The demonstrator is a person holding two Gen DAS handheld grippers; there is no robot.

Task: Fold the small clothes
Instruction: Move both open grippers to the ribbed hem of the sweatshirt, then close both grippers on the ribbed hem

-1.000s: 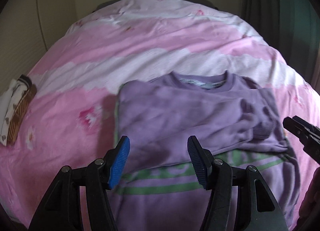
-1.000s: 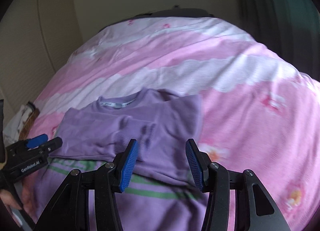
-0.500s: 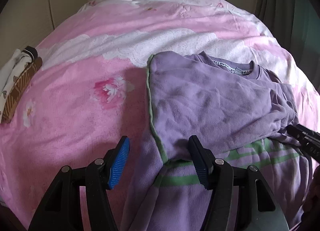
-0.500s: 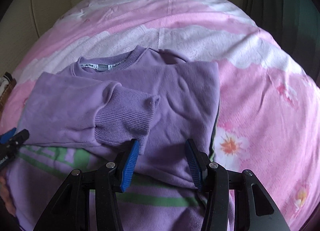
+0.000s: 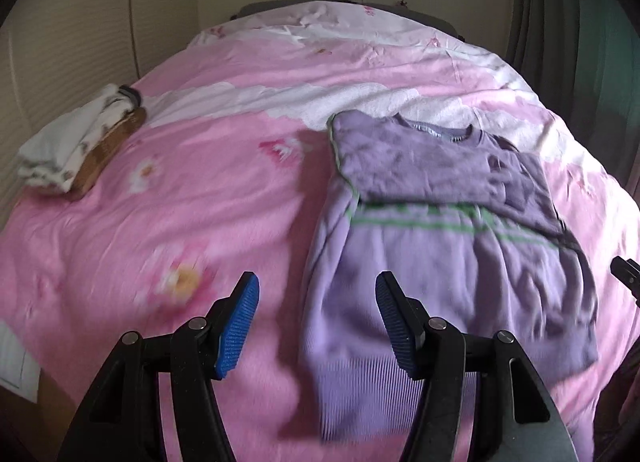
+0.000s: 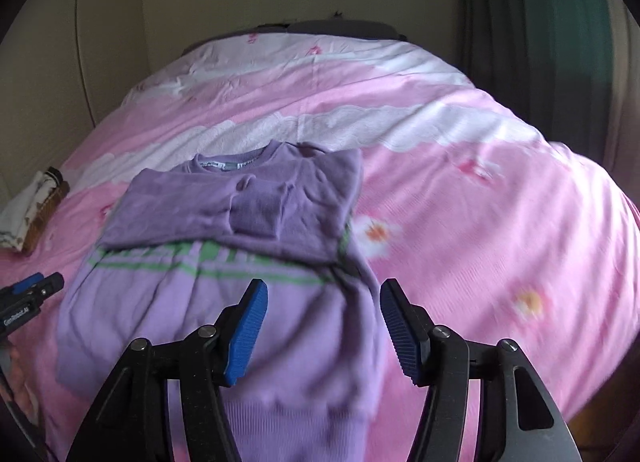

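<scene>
A lilac sweater (image 5: 448, 262) with green stripes lies flat on the pink bedspread, both sleeves folded across its chest, collar away from me. My left gripper (image 5: 316, 322) hovers open over its near left hem corner, gripping nothing. In the right wrist view the same sweater (image 6: 224, 302) stretches toward me. My right gripper (image 6: 322, 326) hangs above its near right edge, jaws opening, with no cloth pinched between them. The left gripper's tip (image 6: 32, 290) shows at that view's left edge, and the right gripper's tip (image 5: 626, 272) at the other view's right edge.
A folded white and brown garment pile (image 5: 80, 150) rests at the bed's left side, also in the right wrist view as the pile (image 6: 32, 210). Pink flowered bedspread (image 5: 180, 202) spreads all around. Dark green curtains (image 6: 560, 22) hang at the right, a beige wall behind.
Both grippers pulled back from the folded sleeves toward the sweater's hem. The left one shifted left of the sweater's edge; the right one widened a little and now sits over the right hem side.
</scene>
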